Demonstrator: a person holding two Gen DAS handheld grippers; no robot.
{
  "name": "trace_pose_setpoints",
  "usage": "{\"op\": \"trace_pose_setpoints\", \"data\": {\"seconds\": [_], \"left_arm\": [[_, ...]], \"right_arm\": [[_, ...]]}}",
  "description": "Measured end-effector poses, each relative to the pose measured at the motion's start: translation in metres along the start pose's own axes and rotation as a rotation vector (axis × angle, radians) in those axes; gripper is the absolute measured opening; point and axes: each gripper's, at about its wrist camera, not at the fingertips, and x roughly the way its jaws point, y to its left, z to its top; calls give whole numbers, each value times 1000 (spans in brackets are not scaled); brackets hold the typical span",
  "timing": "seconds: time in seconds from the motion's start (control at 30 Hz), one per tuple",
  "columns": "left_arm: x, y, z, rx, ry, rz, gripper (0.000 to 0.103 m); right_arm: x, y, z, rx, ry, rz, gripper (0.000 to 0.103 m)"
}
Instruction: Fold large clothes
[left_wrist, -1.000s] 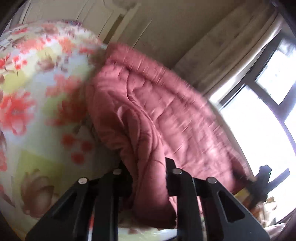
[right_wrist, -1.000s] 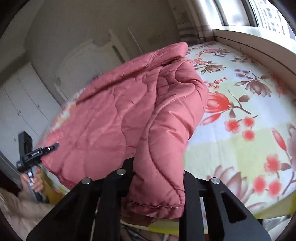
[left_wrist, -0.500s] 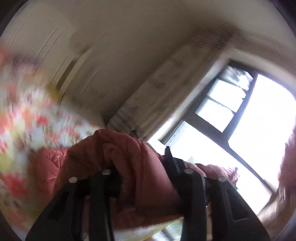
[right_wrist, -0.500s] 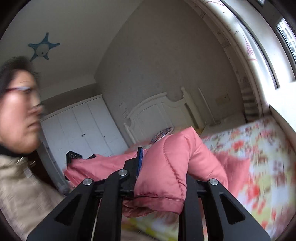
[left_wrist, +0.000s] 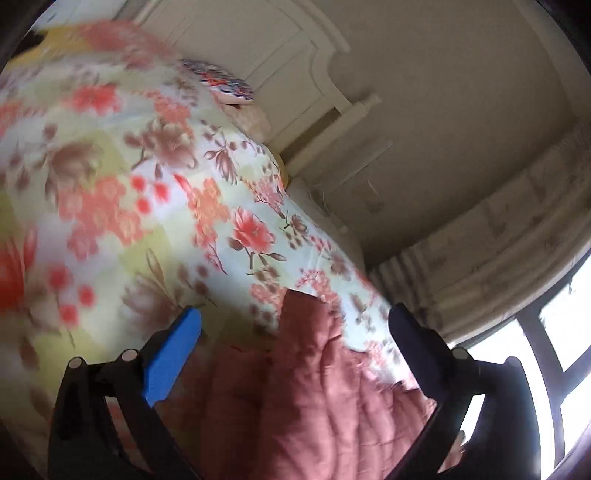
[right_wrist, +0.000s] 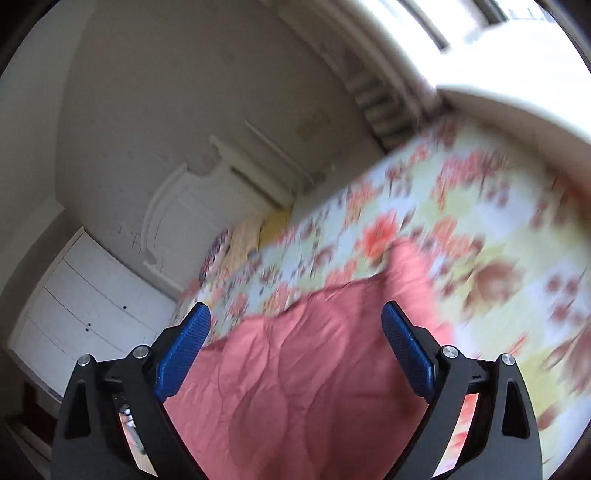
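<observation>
Both your grippers, left (left_wrist: 291, 332) and right (right_wrist: 295, 332), are opening, fingers spread, nothing pinched. Pink quilted padded garment (right_wrist: 314, 369) lies on the floral bed (right_wrist: 480, 221); regrip its edges evenly.

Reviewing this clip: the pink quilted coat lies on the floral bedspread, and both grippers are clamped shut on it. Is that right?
Not quite. The pink quilted coat does lie on the floral bedspread, but neither gripper is clamped on it. The right gripper in the right wrist view and the left gripper in the left wrist view both have jaws opening wide, pads clear of the fabric.
</observation>
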Motion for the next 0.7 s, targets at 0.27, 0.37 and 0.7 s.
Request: {"op": "trace_pose_setpoints", "data": {"seconds": [0.27,0.37,0.7], "left_arm": [[51,-31,-14,332,263,-48,83],[51,-43,-27,428,300,4,13],[23,-94,3,533,134,29,9]], "right_arm": [[64,-6,2,-267,256,-253,86],[82,-7,-12,-353,325,-307,26],[2,73,19,-448,35,-314,14]]}}
